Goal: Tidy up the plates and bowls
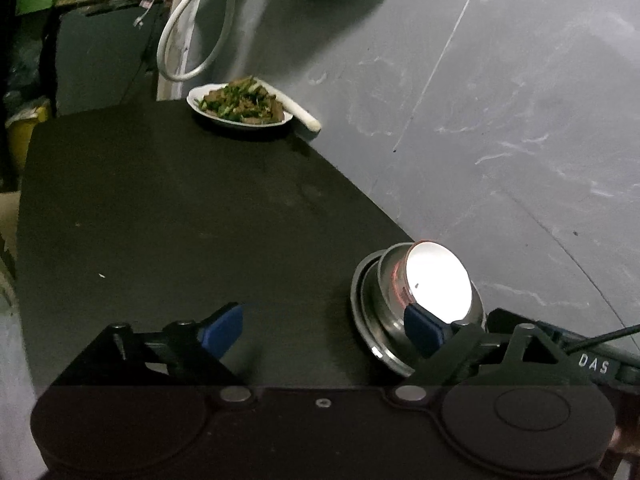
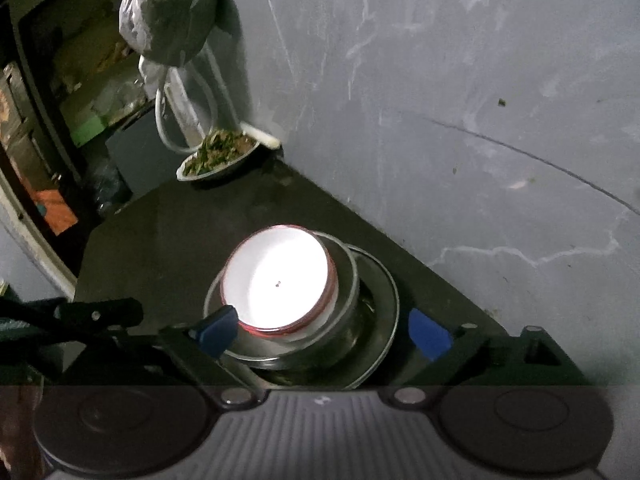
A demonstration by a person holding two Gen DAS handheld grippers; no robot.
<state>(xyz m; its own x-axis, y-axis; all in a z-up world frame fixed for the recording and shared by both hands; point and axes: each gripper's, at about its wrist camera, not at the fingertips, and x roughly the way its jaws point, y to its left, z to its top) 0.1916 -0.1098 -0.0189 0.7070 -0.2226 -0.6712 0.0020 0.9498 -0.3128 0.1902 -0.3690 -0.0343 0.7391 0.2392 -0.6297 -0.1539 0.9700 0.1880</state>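
While the left claw (image 1: 320, 330) hangs open at lower centre of its view, gripping nothing, a food plate (image 1: 240, 106) sits upper left on the dark surface (image 1: 180, 208). At lower right a white bowl (image 1: 438, 280) rests in a steel bowl (image 1: 386, 308) on a steel plate (image 1: 360, 320). The right claw (image 2: 324, 336), open, straddles that stack.

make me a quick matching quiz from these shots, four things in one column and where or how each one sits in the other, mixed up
Things:
1. white bowl
2. steel plate
3. dish of food
4. plastic bag

Places or states:
A. hanging up by the wall
B. at the far corner of the black table
C. bottom of the stack
D. top of the stack, empty

Pairs: 1-D, 2-C, 3-B, 4-A
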